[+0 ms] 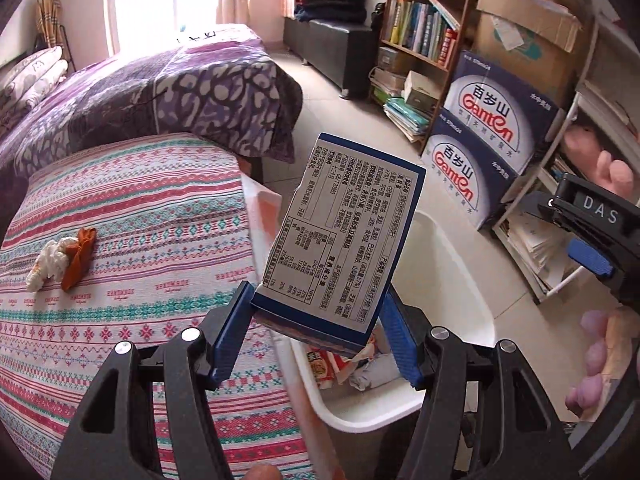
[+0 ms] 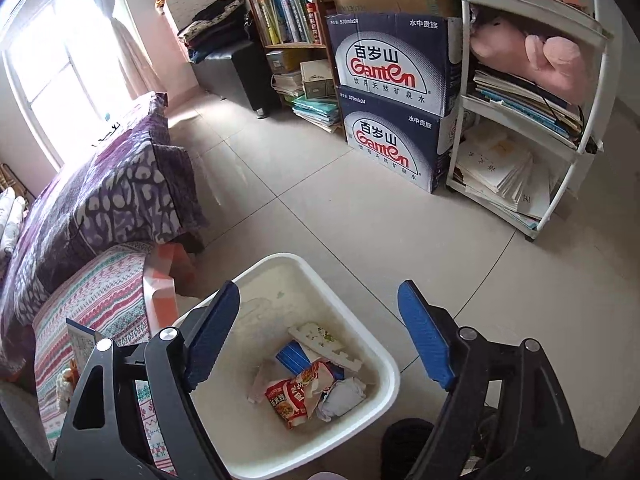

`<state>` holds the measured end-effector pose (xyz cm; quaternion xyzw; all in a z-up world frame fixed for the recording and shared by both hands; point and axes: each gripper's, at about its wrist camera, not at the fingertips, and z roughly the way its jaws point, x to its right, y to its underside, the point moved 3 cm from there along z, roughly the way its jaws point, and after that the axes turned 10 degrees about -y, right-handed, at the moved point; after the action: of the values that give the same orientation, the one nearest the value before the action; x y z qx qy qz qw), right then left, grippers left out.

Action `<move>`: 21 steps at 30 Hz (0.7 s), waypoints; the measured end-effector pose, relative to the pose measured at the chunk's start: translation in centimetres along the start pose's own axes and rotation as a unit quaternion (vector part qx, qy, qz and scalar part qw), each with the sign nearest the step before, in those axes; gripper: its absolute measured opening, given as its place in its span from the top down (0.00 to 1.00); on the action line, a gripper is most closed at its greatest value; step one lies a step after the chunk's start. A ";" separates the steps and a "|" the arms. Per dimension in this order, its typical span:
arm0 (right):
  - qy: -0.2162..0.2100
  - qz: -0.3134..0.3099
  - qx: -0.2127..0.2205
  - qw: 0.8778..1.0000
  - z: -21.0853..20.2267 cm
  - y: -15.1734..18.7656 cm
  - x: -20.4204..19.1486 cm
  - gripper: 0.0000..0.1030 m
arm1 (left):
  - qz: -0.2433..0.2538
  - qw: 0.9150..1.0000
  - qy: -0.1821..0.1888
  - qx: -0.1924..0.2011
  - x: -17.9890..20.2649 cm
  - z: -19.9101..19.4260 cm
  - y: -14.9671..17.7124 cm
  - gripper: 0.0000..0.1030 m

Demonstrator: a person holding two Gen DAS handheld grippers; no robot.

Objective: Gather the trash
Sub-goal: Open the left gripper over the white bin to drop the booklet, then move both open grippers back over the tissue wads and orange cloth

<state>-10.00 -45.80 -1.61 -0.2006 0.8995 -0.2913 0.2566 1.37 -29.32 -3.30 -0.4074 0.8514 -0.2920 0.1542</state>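
From the left wrist we see our left gripper clamped on the lower end of a flattened blue-edged carton, its white back panel of dense Chinese ingredient and nutrition print facing the lens; we hold it upright just above the near rim of the white bin, apparently so that it can drop straight in. Beside the bin stands the surface with the striped woven cloth, where a crumpled white tissue and an orange scrap touching it lie uncollected, well apart from the bin. Beyond the bin, two stacked navy boxes read "Ganten". To the bin's right our right gripper shows a tag reading "DAS". From the right wrist, that gripper hangs directly over the bin, blue pads spread wide with nothing between them, which suggests its load is already inside. In the bin lie a red snack wrapper with Chinese lettering too crumpled to read, a blue packet, white card and balled paper. Past the bin, the boxes also read "570mlx24".
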 end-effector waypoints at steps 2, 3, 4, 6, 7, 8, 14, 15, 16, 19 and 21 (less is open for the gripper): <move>0.001 0.008 0.006 1.000 -0.2 -0.1 0.5 0.22 | -0.002 0.999 0.031 -0.008 0.5 0.1 -0.2 0.31; 0.002 0.011 0.009 1.000 -0.3 -0.2 0.6 0.22 | -0.004 0.999 0.040 -0.011 0.5 0.2 -0.3 0.28; 0.001 0.013 0.010 1.000 -0.4 -0.3 0.7 0.22 | -0.008 0.999 0.050 -0.015 0.4 0.2 -0.5 0.27; -0.002 0.016 0.011 1.000 -0.4 -0.4 0.6 0.21 | -0.014 0.998 0.060 -0.023 -0.2 0.3 -0.7 0.27; -0.004 0.016 0.011 1.000 -0.4 -0.4 0.4 0.21 | -0.018 0.998 0.059 -0.025 -0.6 0.3 -0.9 0.26; -0.006 0.015 0.012 1.000 -0.4 -0.4 0.0 0.20 | -0.019 0.998 0.053 -0.025 -1.1 0.3 -1.1 0.26; -0.022 -0.012 0.000 1.000 0.2 0.4 -3.1 0.16 | -0.007 1.000 -0.013 -0.019 -5.5 0.4 -1.6 0.24; -0.024 -0.016 -0.003 1.000 0.3 0.6 -3.7 0.15 | -0.008 0.999 -0.024 -0.022 -6.5 0.7 -1.7 0.24; -0.028 -0.023 -0.008 0.999 0.5 0.9 -4.4 0.14 | -0.009 0.999 -0.033 -0.026 -7.5 1.0 -1.6 0.24; -0.036 -0.039 -0.020 0.998 1.1 1.8 -6.5 0.12 | -0.016 0.997 -0.051 -0.049 -10.8 2.3 -1.4 0.24; -0.043 -0.052 -0.033 0.997 1.7 2.5 -7.9 0.11 | -0.014 0.996 -0.064 -0.066 -13.2 3.3 -1.3 0.24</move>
<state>-3.32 -40.61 -1.65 -0.2680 0.8849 -0.2657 0.2729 11.98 -20.84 -4.76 -0.4466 0.8513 -0.2105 0.1773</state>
